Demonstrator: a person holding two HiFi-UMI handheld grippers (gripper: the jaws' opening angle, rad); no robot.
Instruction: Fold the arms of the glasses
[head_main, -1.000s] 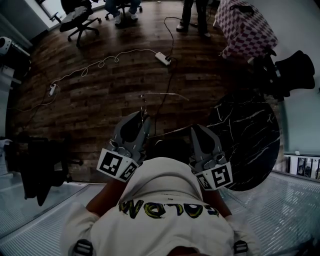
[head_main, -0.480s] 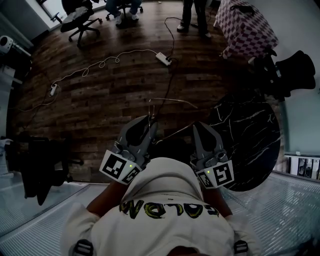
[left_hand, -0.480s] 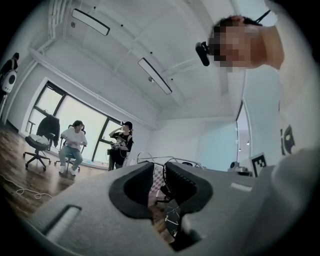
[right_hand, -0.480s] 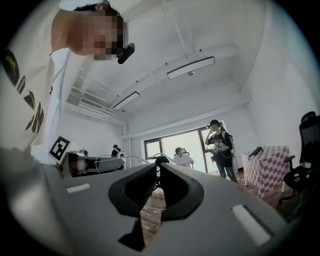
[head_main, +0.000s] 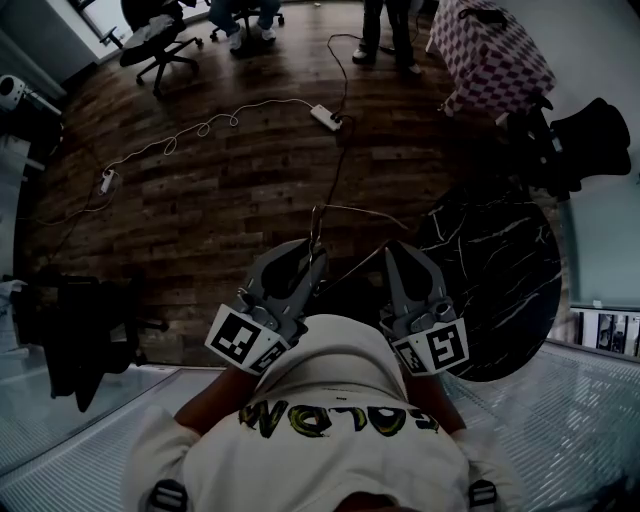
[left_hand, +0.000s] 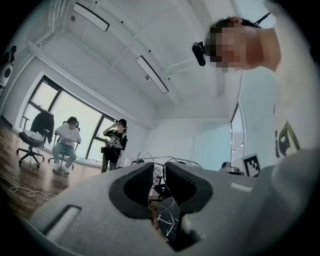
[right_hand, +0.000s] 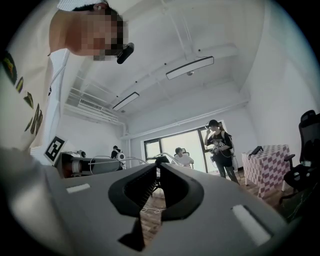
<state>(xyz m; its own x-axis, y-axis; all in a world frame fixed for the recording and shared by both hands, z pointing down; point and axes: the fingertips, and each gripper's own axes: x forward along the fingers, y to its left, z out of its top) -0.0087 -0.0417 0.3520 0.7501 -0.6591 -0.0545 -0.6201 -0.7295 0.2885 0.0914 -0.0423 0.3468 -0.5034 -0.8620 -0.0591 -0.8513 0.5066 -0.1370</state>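
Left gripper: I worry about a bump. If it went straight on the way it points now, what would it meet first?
The glasses: their thin wire frame sits right at the left gripper's jaw tips, seemingly pinched there. Past them, depth is unclear.

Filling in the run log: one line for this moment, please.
glasses: held aloft between both grippers | left gripper: jaws shut on glasses | right gripper: jaws shut on glasses
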